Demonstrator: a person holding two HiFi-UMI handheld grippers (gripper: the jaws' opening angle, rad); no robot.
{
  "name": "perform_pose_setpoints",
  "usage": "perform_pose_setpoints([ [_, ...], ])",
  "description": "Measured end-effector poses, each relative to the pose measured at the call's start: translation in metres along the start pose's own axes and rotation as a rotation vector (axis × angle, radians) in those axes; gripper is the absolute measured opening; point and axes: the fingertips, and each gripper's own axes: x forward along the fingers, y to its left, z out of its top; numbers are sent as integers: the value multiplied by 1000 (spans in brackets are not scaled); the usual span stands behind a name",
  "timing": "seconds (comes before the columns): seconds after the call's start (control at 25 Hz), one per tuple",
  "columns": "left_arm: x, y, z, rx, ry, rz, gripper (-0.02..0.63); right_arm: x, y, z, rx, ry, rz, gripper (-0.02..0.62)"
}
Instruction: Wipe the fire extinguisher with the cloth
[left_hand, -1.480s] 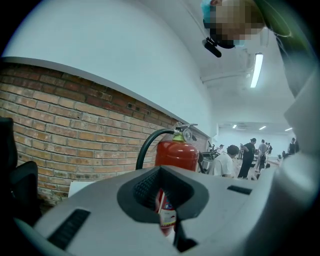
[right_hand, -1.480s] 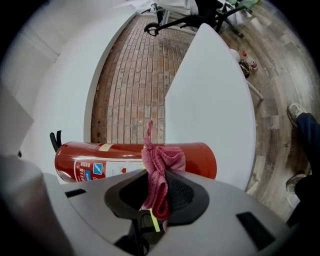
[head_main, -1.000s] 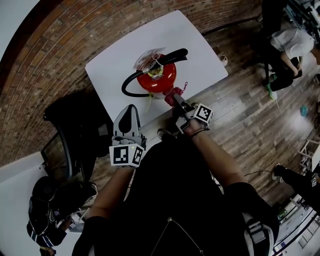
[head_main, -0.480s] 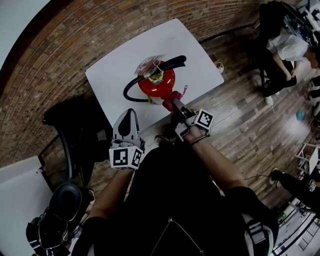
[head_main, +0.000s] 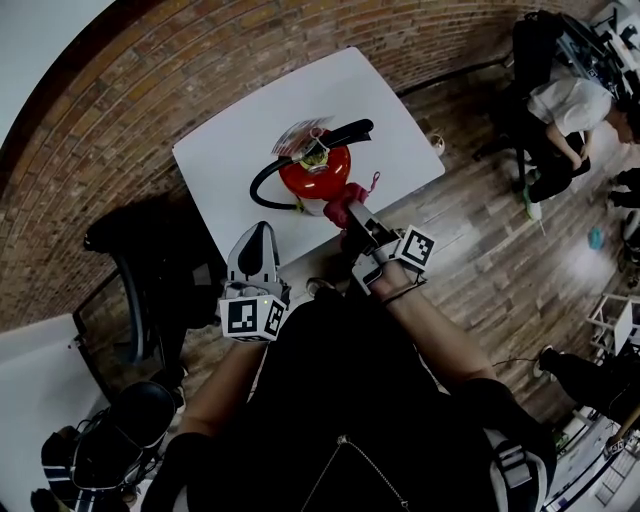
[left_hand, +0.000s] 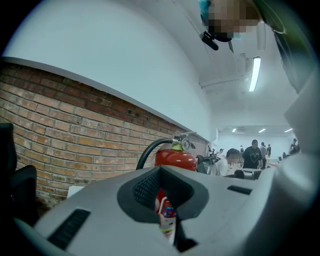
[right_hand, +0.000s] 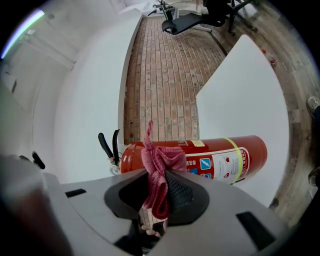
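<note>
Barely shifted: pink-red woven cloth (head_main: 340, 203) kept at the near side of the red cylindrical fire extinguisher (head_main: 315, 172), upright on the white counter (head_main: 230, 150).
Cloth is pinched by right claw (head_main: 352, 212); left claw (head_main: 258, 240) is pressed together, empty, held apart.

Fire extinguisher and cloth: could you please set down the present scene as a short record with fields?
Fire extinguisher: red, upright on the white table, black hose looping beside it
Cloth: pinkish red, pinched between the jaws of the right gripper
Cloth position: at the extinguisher's near side; contact not certain
Left gripper: jaws together, nothing held, near the table's front edge
Surroundings: brick wall, wooden floor, people at the far right
</note>
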Motion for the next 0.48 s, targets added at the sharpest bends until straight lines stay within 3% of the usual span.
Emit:
perform_pose_setpoints([
  [0.48, -1, -9, 7, 11, -15, -20, 30, 1, 72, -3, 4, -31, 103, 100],
])
